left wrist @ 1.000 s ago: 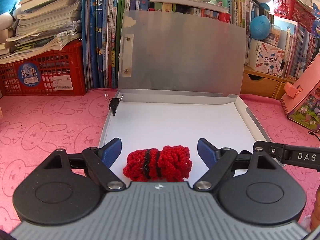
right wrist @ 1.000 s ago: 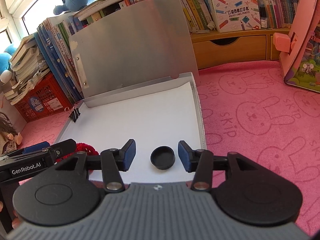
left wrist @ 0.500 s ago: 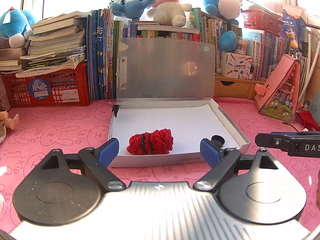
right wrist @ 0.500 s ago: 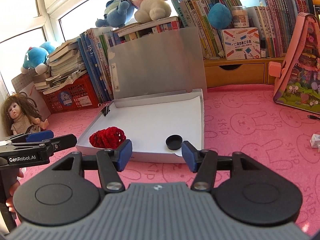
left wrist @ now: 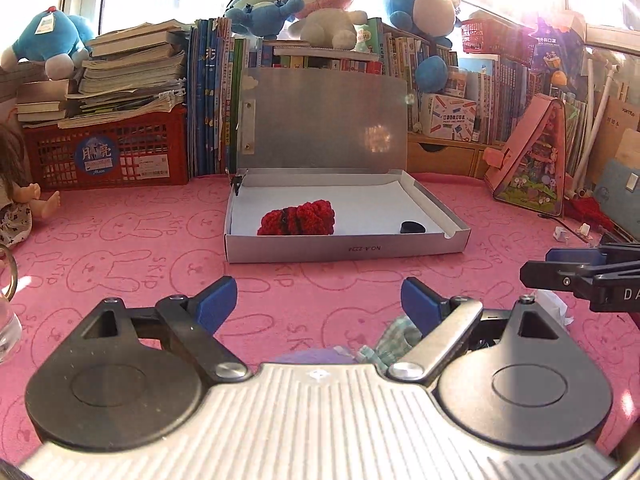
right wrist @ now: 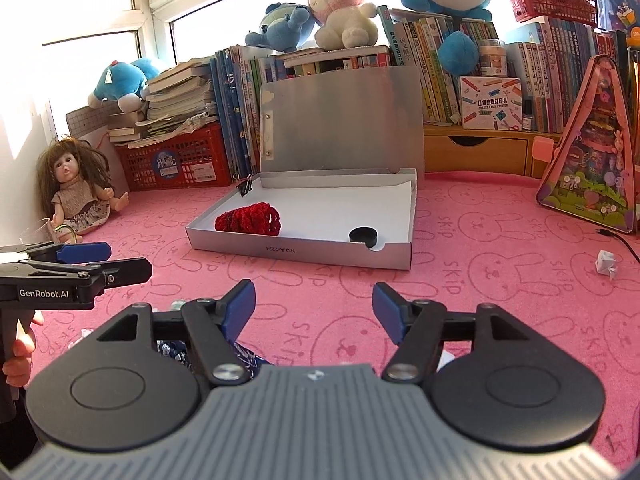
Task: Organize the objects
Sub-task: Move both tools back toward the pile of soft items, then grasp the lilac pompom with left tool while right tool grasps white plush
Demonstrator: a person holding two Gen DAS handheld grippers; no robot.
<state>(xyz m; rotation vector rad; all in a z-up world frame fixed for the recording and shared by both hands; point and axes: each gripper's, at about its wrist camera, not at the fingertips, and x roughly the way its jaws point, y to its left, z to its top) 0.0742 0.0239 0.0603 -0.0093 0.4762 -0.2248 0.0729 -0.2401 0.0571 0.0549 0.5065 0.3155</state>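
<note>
Two grippers, both pulled back from the box since a second ago, and both now over bare pink mat with nothing between the jaws.

Left side: doll (right wrist: 76, 184) sits at the far left edge against the wall, red crate (left wrist: 108, 152) of books behind it.

Left gripper (left wrist: 318, 300): jaws spread wide, released. Earlier the red crocheted piece (left wrist: 298, 218) sat right between its fingers; now it lies well ahead, inside the silver flat box (left wrist: 344, 250), left half, on the white liner.

Box: lid (left wrist: 324, 120) stands upright against the books, black binder clip (right wrist: 245, 189) on the far-left corner. Unmoved.

Black round cap (right wrist: 363, 236) sits in the box's near-right corner, just beside the notch in the front wall. Earlier it was between the right gripper's fingers.

Right gripper (right wrist: 314, 310): jaws have just been opening, empty, released.

Right side: crumpled white paper scrap (right wrist: 606, 264) on the mat, pink triangular toy house (right wrist: 596, 152) at the far right.
</note>
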